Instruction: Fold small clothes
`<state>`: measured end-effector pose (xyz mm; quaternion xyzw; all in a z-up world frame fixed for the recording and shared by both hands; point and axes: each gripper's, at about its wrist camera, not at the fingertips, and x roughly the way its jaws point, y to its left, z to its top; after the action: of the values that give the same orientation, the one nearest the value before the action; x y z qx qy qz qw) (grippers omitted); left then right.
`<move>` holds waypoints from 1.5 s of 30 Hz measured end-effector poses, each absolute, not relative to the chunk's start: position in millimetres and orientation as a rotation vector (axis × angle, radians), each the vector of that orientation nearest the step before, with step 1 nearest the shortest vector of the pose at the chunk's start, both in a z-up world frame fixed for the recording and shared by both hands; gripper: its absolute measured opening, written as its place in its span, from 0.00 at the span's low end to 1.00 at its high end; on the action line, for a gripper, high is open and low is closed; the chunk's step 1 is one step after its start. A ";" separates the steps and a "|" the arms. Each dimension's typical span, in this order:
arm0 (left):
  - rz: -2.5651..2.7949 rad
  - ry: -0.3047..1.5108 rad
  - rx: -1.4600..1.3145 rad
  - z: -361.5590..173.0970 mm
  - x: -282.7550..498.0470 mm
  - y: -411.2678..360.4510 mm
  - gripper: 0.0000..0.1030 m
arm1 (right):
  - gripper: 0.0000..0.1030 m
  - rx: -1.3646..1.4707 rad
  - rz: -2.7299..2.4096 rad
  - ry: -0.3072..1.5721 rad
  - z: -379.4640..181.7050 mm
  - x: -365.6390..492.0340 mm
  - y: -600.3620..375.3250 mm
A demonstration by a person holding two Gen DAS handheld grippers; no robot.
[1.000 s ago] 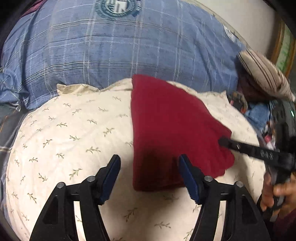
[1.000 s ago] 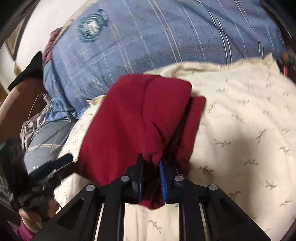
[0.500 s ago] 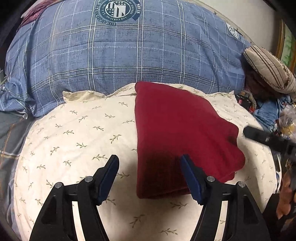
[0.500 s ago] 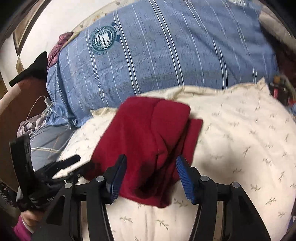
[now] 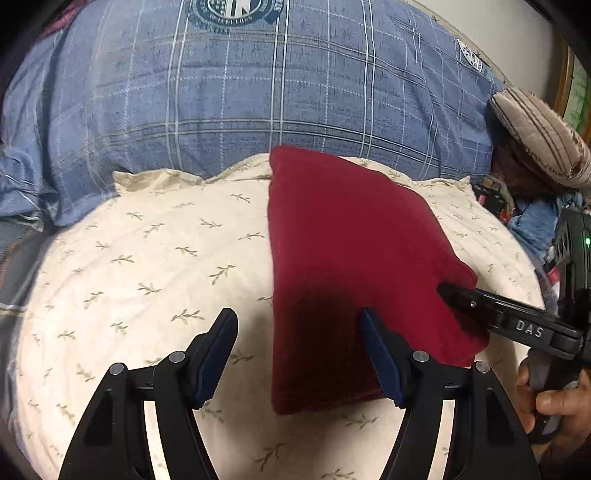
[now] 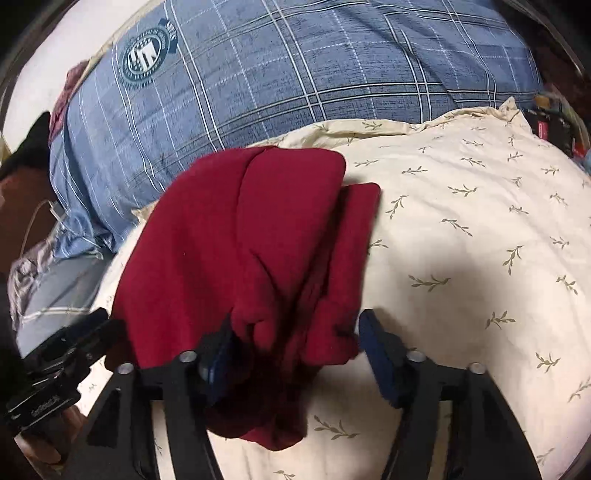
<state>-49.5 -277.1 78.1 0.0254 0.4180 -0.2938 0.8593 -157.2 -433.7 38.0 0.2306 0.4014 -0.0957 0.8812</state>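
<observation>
One dark red folded knit garment (image 5: 354, 258) lies on the cream pillow printed with small olive leaf sprigs (image 5: 147, 266) in the left wrist view, a smooth, roughly rectangular slab with its long fold edge running away from the camera. The left gripper (image 5: 299, 354) hovers over its near end with both black fingers spread wide, blue pads facing inward, one over bare pillow and the other over the cloth, pinching nothing. Behind the pillow rises a blue plaid quilt (image 5: 258, 92) carrying a round teal-and-white crest badge (image 5: 236, 11) (its ring of lettering is too blurred to read) and a second, smaller badge near the right edge. From the right comes the right gripper (image 5: 448, 291), its black arm marked "DAS" in pale letters, tip at the garment's right edge; a striped beige-brown cushion (image 5: 535, 136) sits beyond. In the right wrist view the same red garment (image 6: 240, 240) shows two stacked layers and a rumpled, creased near corner that sits between the two fingers of the right gripper (image 6: 295, 350), which are parted wide, the left blue pad against the cloth, the right one standing clear of it. The left gripper (image 6: 85, 339) shows at lower left, its small white label unreadable, and one crest badge (image 6: 147, 55) shows on the quilt.
</observation>
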 end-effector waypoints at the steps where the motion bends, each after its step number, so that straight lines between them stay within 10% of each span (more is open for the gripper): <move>1: -0.629 0.885 0.035 77.5 -44.2 -276.9 0.68 | 0.69 0.495 -0.189 0.828 37.7 -157.4 -436.1; 13: -0.740 0.963 -0.069 49.4 8.4 -294.3 0.89 | 0.82 0.652 -0.038 0.761 21.1 -119.5 -460.9; 21: -0.819 0.980 -0.090 50.6 12.2 -301.1 0.59 | 0.46 0.585 0.024 0.753 42.1 -116.7 -445.2; 45: -0.517 0.867 0.012 66.9 -95.5 -223.2 0.60 | 0.50 0.154 0.052 0.752 127.1 -210.5 -321.6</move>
<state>-95.5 -223.2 66.9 0.0056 0.4153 -0.2476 0.8753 -210.4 -321.6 127.1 0.0752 0.3666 0.0256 0.9270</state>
